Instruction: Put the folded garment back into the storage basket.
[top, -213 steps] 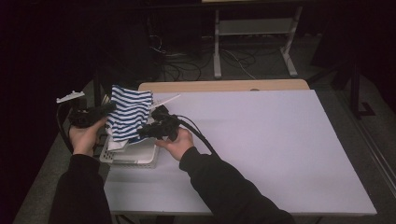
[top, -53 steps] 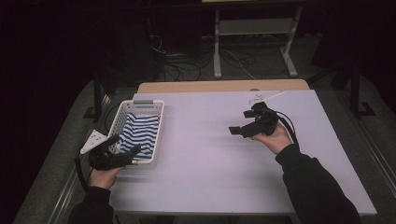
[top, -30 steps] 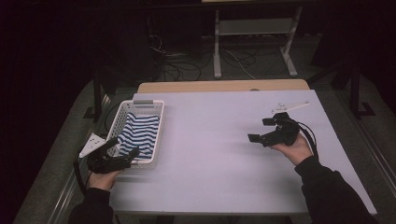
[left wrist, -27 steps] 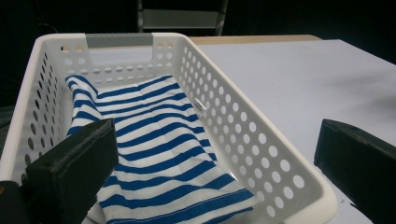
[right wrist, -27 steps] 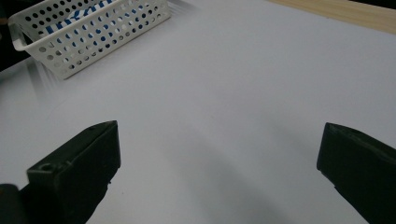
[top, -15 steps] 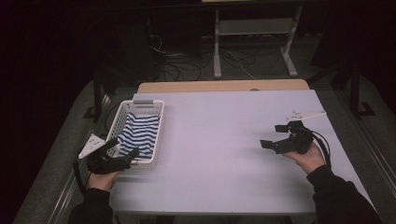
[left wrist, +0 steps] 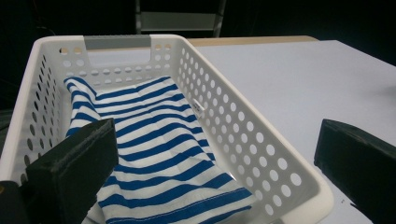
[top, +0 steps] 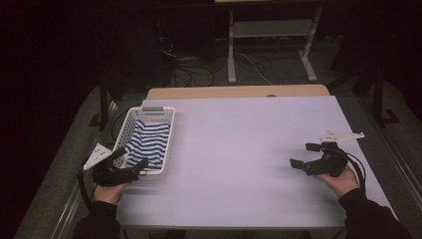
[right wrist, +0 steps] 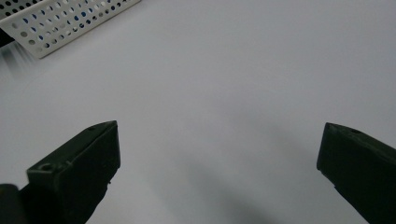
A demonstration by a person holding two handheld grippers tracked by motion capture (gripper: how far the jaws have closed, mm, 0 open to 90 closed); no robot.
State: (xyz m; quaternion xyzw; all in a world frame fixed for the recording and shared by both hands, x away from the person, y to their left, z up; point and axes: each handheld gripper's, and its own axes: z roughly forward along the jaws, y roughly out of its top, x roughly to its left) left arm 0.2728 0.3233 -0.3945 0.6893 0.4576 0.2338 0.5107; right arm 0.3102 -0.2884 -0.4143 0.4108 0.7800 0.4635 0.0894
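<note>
Right hand-held gripper [top: 305,155] farther right.

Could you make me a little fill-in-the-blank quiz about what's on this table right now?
1. The striped cloth lies inside the white ____.
2. The cloth's stripes are white and ____.
3. The jaws of the right hand-held gripper stand ____, with nothing between them.
4. The left hand-held gripper sits at the basket's ____ end, closest to the person.

Missing words: basket; blue; open; near

Cloth [top: 146,144] in basket [top: 165,149], table [top: 239,149] left; right tool [top: 305,155] opp. side.
</note>
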